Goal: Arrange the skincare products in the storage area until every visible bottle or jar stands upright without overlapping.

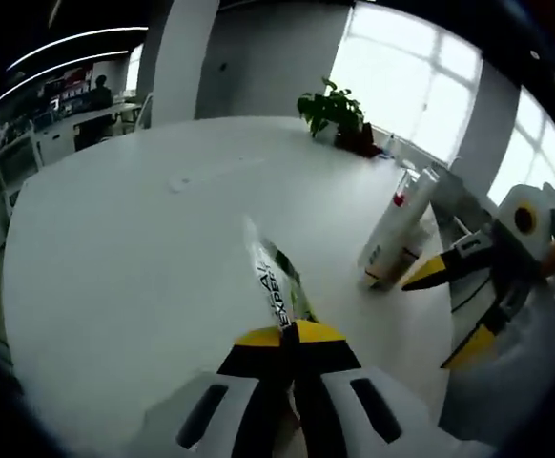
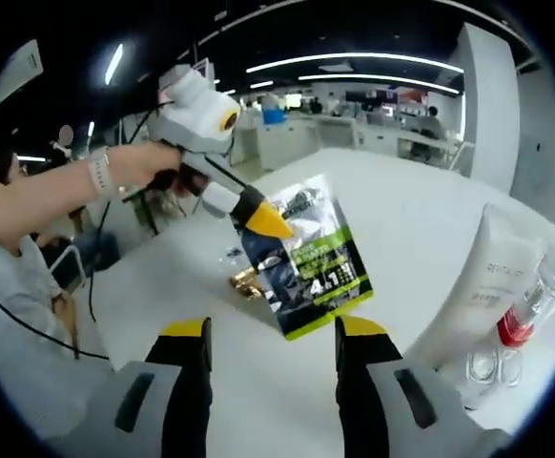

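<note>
My left gripper (image 1: 292,332) is shut on a flat sachet (image 1: 270,279), seen edge-on, white with green print. In the right gripper view the same sachet (image 2: 311,258) shows its dark blue and green face, held above the white table (image 2: 421,210) by the left gripper (image 2: 263,219). A white tube (image 1: 392,234) stands upright on its cap; it is at the right in the right gripper view (image 2: 478,286). Behind it stands a clear bottle with a red part (image 2: 521,320). My right gripper (image 2: 273,329) is open and holds nothing, just short of the sachet; it appears beside the tube (image 1: 446,315).
A small gold object (image 2: 244,281) lies on the table under the sachet. A potted plant (image 1: 333,107) stands at the table's far edge by the windows. A person's hand (image 2: 134,162) holds the left gripper. Wide bare table (image 1: 144,239) spreads to the left.
</note>
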`<action>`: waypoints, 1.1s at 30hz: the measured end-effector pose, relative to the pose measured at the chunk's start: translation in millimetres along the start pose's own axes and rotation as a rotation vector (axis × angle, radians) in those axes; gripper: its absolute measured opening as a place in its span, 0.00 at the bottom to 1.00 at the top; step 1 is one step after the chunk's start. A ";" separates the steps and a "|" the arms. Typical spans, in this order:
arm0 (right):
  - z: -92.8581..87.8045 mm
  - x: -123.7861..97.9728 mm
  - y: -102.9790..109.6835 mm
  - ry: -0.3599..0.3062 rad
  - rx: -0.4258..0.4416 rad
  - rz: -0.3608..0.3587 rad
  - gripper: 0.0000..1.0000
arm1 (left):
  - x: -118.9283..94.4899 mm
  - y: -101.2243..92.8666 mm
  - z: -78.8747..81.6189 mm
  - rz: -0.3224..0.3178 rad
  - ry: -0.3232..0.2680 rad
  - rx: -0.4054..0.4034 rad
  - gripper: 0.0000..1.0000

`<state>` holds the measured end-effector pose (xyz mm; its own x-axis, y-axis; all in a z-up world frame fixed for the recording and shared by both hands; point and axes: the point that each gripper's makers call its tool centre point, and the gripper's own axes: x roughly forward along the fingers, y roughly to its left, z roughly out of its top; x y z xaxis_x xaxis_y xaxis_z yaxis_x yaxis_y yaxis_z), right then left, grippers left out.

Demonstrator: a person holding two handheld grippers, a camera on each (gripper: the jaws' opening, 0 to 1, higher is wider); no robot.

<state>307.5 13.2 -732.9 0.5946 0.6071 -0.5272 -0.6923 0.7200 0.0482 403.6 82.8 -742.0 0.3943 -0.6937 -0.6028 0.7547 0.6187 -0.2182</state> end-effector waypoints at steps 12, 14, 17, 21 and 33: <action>-1.1 -19.1 21.7 -0.025 -0.032 0.081 0.51 | -20.5 -31.7 2.6 -0.028 0.006 0.067 0.01; 2.2 -22.9 27.8 -0.044 -0.015 0.116 0.54 | -22.5 -35.4 5.1 -0.030 0.004 0.082 0.01; -0.3 -26.7 28.9 -0.031 -0.058 0.128 0.54 | -27.6 -45.8 7.1 -0.036 0.002 0.105 0.01; -5.2 -32.1 30.0 -0.013 -0.069 0.146 0.57 | -33.8 -55.4 9.0 -0.038 0.000 0.119 0.01; -16.5 -55.2 15.6 0.010 -0.063 0.158 0.53 | -55.1 -93.6 12.9 -0.061 0.018 0.211 0.01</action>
<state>257.2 -14.6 -717.1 0.4723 0.7076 -0.5256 -0.8013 0.5931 0.0784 318.0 58.3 -678.4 0.3363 -0.7199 -0.6072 0.8706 0.4835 -0.0910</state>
